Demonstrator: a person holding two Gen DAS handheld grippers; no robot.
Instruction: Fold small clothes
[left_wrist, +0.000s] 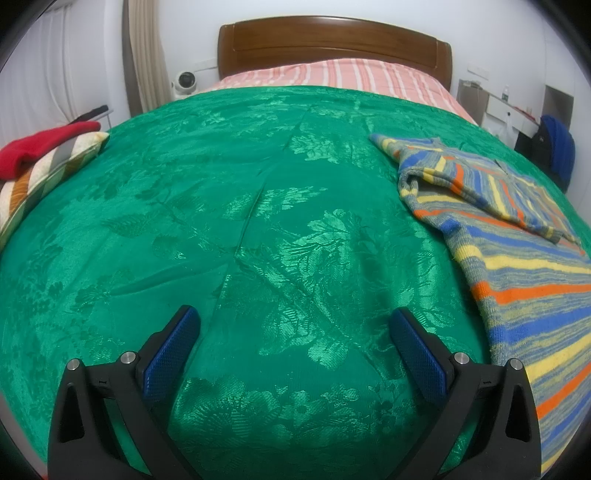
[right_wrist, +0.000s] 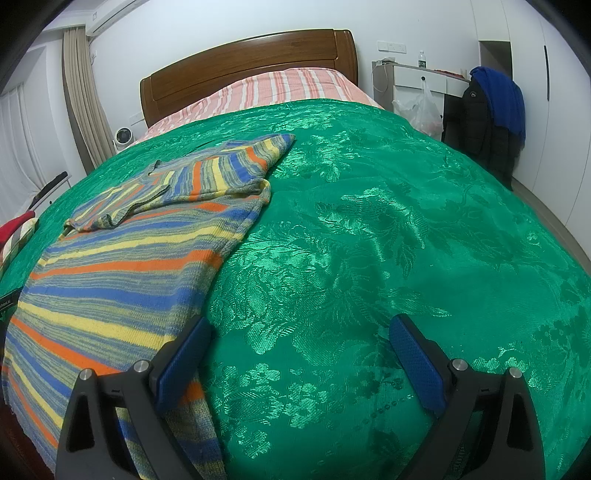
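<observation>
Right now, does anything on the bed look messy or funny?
Only a little: the striped sweater has both sleeves folded across its top, and one sleeve pokes out past its side. Both grippers hang open, holding nothing.

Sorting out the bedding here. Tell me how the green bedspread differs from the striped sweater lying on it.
The green bedspread is one colour with a shiny woven leaf pattern; the striped sweater is matte knit in blue, yellow, orange and grey bands. The bedspread covers nearly the whole bed; the sweater takes up only one part of it. The bedspread lies spread in a single layer; the sweater has its sleeves folded across its body. Both lie flat, untouched by either gripper.
</observation>
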